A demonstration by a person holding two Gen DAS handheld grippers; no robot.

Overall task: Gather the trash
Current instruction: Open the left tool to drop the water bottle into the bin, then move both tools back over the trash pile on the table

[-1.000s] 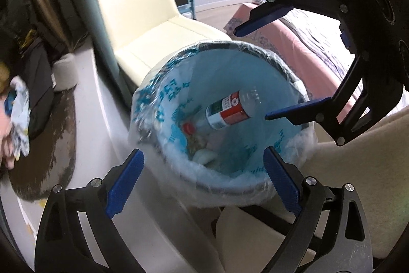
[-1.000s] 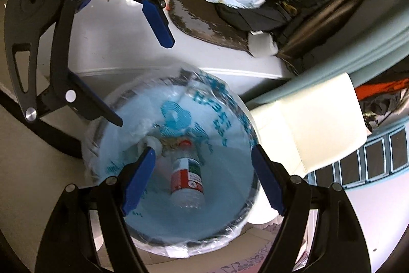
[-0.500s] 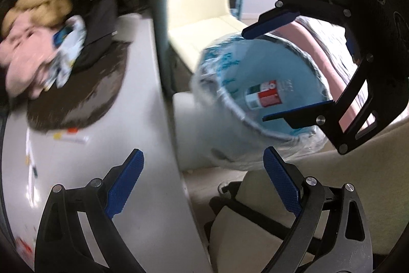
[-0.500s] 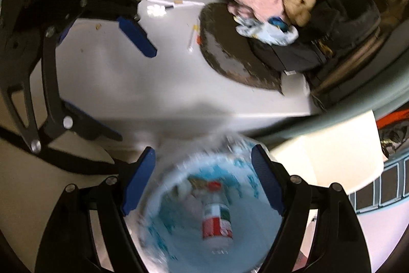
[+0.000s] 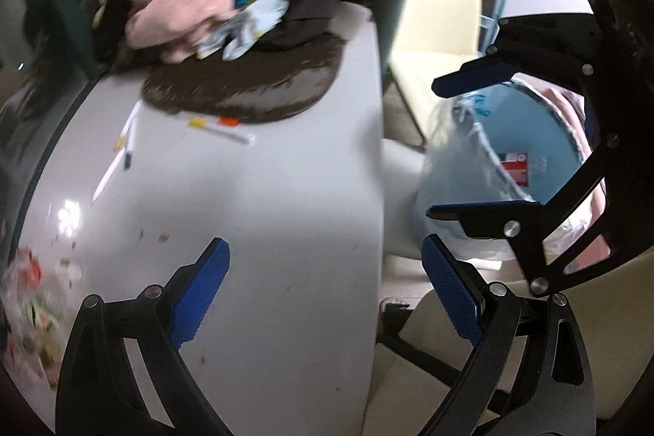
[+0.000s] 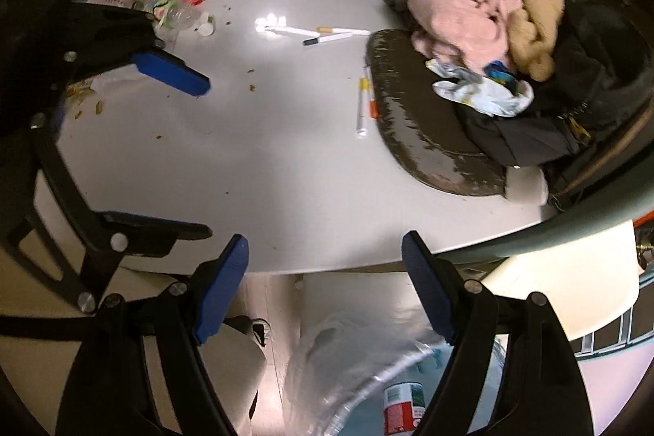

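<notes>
Hovering over the white tabletop (image 6: 265,158), my left gripper (image 5: 323,293) and right gripper (image 6: 325,289) are both spread and empty. Crumpled clear plastic wrappers (image 6: 173,3) (likely the next trash) lie at the far edge, while the blue-lined round bin (image 5: 527,133) below the table's edge holds a red-labelled bottle (image 6: 402,409).

Bottle (image 6: 402,409) inside lined bin (image 5: 458,191); crumpled wrappers (image 6: 173,3) on table.

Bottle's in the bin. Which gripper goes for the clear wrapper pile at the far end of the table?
Probably left. In the right wrist view the left gripper hangs open over the table, nearest the wrapper pile. The right gripper, also open and empty, sits at the table edge above the bin.
</notes>
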